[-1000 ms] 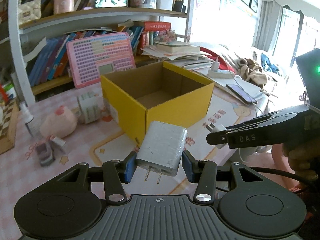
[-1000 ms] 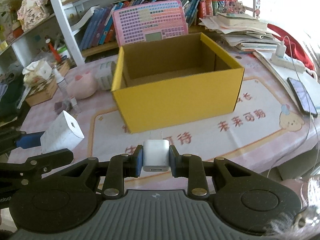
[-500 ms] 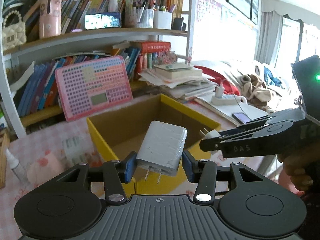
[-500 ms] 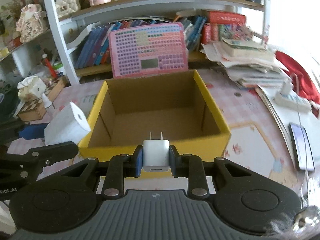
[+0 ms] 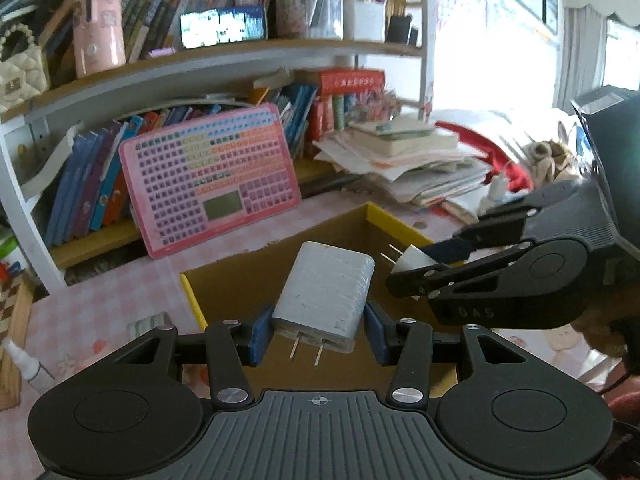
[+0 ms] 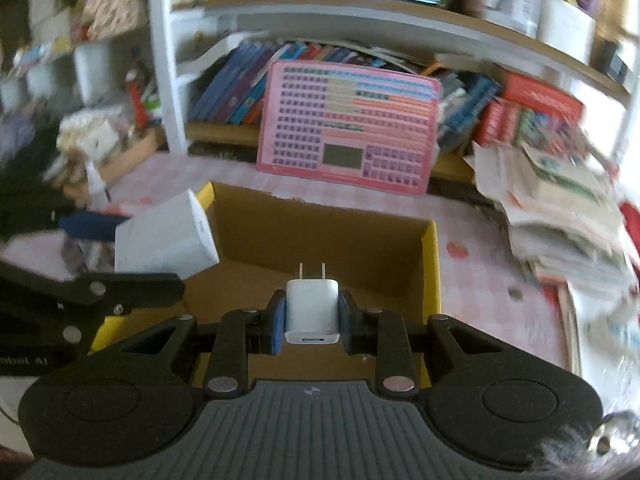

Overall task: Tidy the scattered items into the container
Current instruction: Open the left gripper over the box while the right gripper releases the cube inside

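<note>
My left gripper (image 5: 318, 338) is shut on a large grey-white charger (image 5: 324, 294), prongs pointing back at the camera, held above the open yellow cardboard box (image 5: 394, 226). My right gripper (image 6: 312, 320) is shut on a small white plug adapter (image 6: 312, 310), prongs pointing forward, also above the box (image 6: 431, 264). In the left wrist view the right gripper (image 5: 424, 258) comes in from the right with the adapter (image 5: 410, 260). In the right wrist view the left gripper's charger (image 6: 164, 240) hangs over the box's left wall.
A pink keyboard toy (image 5: 208, 180) leans on the bookshelf behind the box. A pile of papers and books (image 5: 404, 160) lies at the right. A small spray bottle (image 5: 26, 366) and a wooden board stand at the left on the pink checked tablecloth (image 6: 480, 276).
Both grippers have moved forward and up from in front of the box to above its opening, each still holding its charger. They are now closer together.
</note>
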Action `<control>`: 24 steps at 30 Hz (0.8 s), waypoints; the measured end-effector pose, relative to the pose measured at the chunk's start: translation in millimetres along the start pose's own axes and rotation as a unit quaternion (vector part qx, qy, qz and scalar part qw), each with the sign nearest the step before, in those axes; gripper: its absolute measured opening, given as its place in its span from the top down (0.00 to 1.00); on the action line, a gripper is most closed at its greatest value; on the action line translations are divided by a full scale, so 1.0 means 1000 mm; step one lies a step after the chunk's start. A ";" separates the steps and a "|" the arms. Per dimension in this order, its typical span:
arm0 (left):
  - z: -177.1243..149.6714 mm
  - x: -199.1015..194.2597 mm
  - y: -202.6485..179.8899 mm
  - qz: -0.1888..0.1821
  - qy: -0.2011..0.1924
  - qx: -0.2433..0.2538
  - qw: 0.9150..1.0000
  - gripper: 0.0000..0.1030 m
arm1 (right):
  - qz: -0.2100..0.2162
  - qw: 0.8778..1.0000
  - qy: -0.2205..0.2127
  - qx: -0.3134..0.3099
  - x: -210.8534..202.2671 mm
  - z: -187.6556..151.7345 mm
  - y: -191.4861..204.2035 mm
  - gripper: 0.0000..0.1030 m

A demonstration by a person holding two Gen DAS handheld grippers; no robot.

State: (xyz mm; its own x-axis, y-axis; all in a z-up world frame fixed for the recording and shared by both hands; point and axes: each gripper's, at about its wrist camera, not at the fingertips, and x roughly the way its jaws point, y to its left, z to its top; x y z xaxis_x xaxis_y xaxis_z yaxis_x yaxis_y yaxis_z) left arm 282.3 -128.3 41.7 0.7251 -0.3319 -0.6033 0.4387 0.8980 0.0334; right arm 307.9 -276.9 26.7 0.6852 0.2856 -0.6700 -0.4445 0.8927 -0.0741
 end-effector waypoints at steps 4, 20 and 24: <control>0.007 0.029 -0.001 0.016 0.033 0.024 0.999 0.54 | 0.016 0.997 0.031 -0.065 0.034 0.008 -0.009 0.76; 0.012 0.104 0.001 0.040 0.150 0.082 0.985 0.54 | 0.071 0.959 0.153 -0.230 0.125 0.009 -0.004 0.76; 0.011 0.110 0.003 0.046 0.163 0.082 0.982 0.54 | 0.077 0.954 0.172 -0.234 0.134 0.009 -0.002 0.76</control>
State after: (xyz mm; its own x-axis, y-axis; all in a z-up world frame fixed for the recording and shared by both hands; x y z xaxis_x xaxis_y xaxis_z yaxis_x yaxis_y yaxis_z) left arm 369.3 -165.0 -16.0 0.5692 -0.1172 -0.8138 0.4779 0.8526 0.2115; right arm 405.5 -237.4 -56.7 0.3962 0.1975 -0.8967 -0.7890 0.5726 -0.2226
